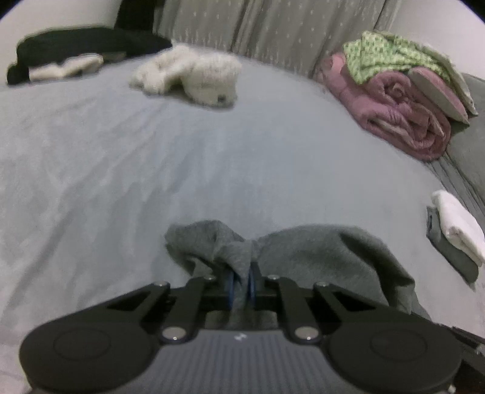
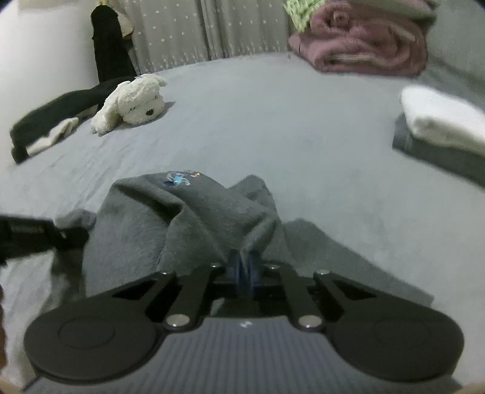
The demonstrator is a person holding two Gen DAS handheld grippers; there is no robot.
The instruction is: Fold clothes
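Note:
A dark grey garment (image 1: pixel 318 251) lies bunched on the pale grey bed sheet (image 1: pixel 151 169). My left gripper (image 1: pixel 241 283) is shut on a pinched fold of it, the cloth rising between the blue pads. In the right wrist view the same grey garment (image 2: pixel 157 218), with a small blue print near its far edge, is gathered up, and my right gripper (image 2: pixel 244 271) is shut on another fold of it. The left gripper's black body (image 2: pixel 39 233) shows at the left edge of that view, beside the garment.
A white plush dog (image 2: pixel 133 103) and a black garment (image 2: pixel 60 112) lie at the far left. A rolled pink blanket (image 1: pixel 400 118) under green cloth (image 1: pixel 382 57) sits far right. A folded white and grey stack (image 2: pixel 439 133) lies to the right. A curtain (image 1: pixel 257 27) hangs behind.

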